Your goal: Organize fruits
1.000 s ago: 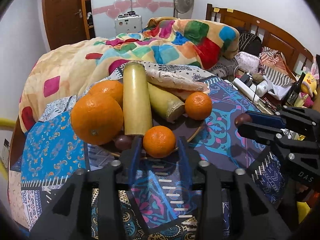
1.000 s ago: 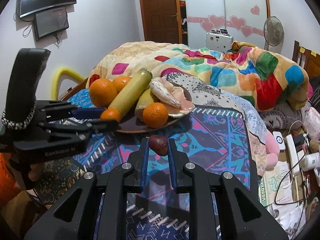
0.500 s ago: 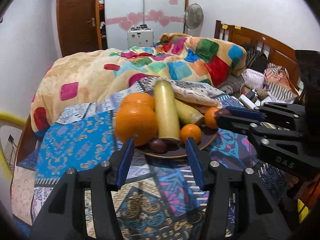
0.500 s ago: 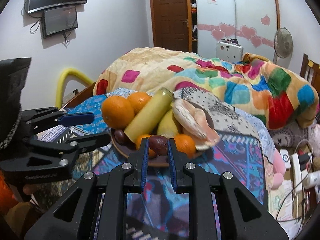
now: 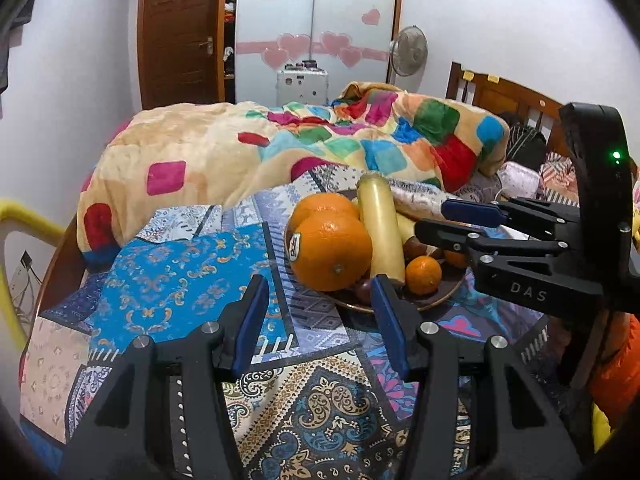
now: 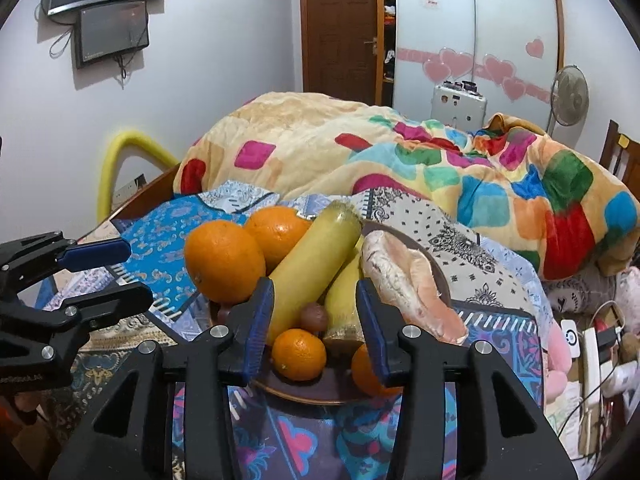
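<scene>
A brown plate (image 6: 304,394) on the patterned bed cover holds two big oranges (image 6: 224,266), a long yellow fruit (image 6: 316,264), small oranges (image 6: 298,354), a dark purple fruit (image 6: 314,317) and a pink wrapped item (image 6: 412,288). My right gripper (image 6: 314,320) is open, its jaws either side of the purple fruit, which rests among the plate's fruits. In the left wrist view the plate (image 5: 360,306) sits at centre right, with another purple fruit (image 5: 364,289) at its near edge. My left gripper (image 5: 320,316) is open and empty, drawn back from the plate.
A patchwork blanket (image 5: 320,148) is heaped on the bed behind the plate. A wooden headboard (image 5: 516,100) stands at the right. Clutter and cables (image 6: 592,344) lie to the right of the bed. A yellow padded rail (image 6: 116,160) is at the left edge.
My right gripper carried the purple fruit over the plate and opened, leaving it among the fruits. My left gripper opened wider and pulled back from the plate.
</scene>
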A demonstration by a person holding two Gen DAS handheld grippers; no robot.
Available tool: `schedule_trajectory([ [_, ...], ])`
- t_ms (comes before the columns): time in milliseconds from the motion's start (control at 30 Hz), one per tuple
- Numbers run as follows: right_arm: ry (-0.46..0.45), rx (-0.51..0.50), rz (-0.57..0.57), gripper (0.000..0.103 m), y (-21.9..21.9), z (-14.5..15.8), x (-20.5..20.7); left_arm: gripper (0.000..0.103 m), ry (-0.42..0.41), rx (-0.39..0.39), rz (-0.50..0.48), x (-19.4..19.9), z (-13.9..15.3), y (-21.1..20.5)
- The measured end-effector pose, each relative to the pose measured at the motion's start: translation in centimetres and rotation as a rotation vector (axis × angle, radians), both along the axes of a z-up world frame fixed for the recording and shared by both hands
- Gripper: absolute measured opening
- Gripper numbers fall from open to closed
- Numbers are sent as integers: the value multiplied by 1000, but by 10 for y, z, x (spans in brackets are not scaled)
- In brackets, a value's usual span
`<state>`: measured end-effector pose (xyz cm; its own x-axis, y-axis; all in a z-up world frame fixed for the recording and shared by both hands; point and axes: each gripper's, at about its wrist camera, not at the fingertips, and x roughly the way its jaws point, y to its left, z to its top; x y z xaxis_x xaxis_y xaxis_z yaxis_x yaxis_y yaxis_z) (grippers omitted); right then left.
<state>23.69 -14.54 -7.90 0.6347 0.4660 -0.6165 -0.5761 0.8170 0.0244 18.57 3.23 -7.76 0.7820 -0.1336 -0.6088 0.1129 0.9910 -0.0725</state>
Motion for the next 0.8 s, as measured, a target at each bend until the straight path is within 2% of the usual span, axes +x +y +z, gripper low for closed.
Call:
schedule_trajectory([
  [200, -65, 66, -23, 39, -19, 35, -27, 53, -112, -12, 24, -30, 37, -7],
  [500, -245, 187, -63, 39, -56, 108, -115, 53, -319, -34, 24, -108, 112, -27],
  [700, -351, 248, -85, 40, -67, 139, -170, 63, -432, -19, 47, -165, 142, -37],
  [767, -380, 258, -93, 43, -68, 144, -186, 66, -457, -15, 52, -179, 147, -39],
  [800, -389, 265, -95, 48, -68, 146, -191, 68, -467, -12, 54, -187, 149, -40],
])
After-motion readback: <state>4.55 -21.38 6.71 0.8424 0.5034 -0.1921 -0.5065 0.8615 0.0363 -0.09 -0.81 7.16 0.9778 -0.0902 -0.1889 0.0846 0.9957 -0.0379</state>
